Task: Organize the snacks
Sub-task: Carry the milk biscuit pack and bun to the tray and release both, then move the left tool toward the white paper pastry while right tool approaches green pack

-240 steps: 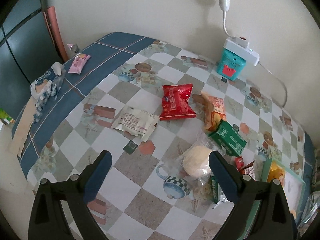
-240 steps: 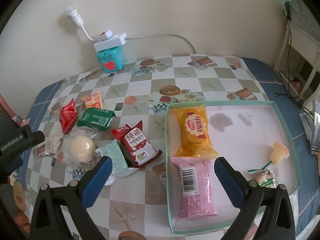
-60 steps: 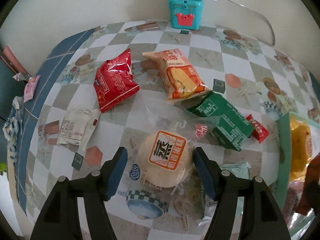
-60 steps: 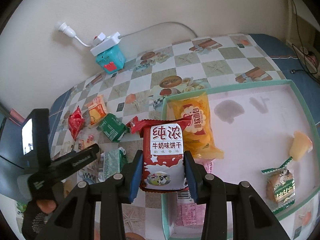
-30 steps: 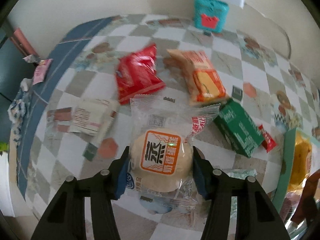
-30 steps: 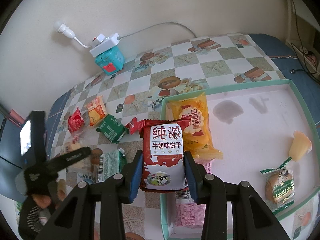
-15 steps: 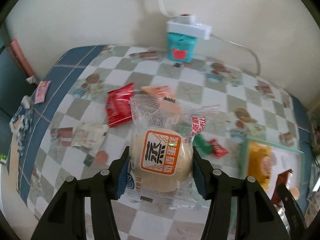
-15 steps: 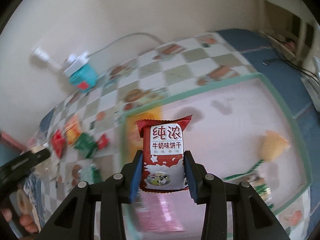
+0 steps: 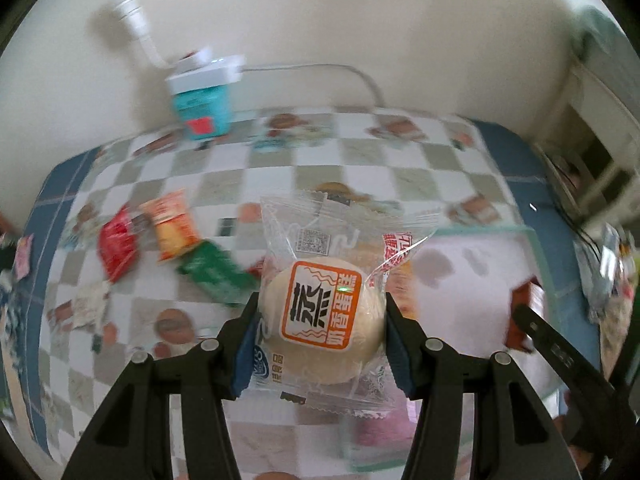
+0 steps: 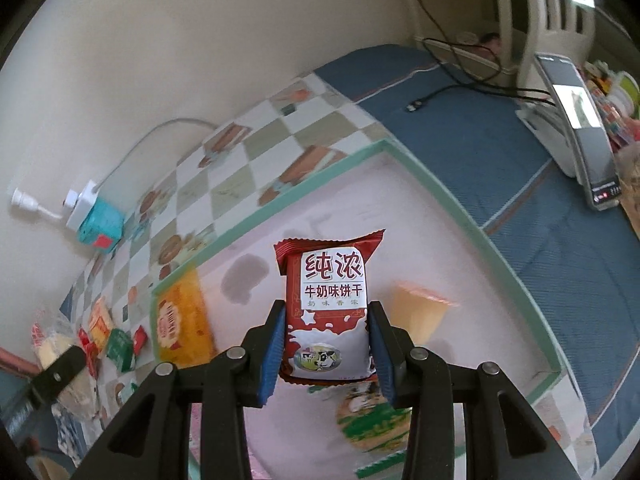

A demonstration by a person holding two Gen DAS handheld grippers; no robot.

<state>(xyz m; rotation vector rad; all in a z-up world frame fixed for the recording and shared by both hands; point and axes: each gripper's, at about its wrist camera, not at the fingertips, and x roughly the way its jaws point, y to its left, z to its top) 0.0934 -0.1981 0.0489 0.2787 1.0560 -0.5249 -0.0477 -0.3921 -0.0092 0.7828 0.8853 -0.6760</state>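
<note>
Two clamped grippers (image 9: 322,332) (image 10: 327,344): bun (image 9: 320,328), biscuits (image 10: 326,312)

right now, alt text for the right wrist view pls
The right gripper grips a red milk biscuit packet upright over a green-rimmed tray. The tray holds a yellow snack packet and a pale wedge, on a checkered tablecloth.

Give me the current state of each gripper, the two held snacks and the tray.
left gripper: shut on the bun packet.
bun packet: held, lifted off the table.
right gripper: shut on the biscuit packet.
biscuit packet: held upright above the tray.
tray: open, partly filled with snacks.
</note>
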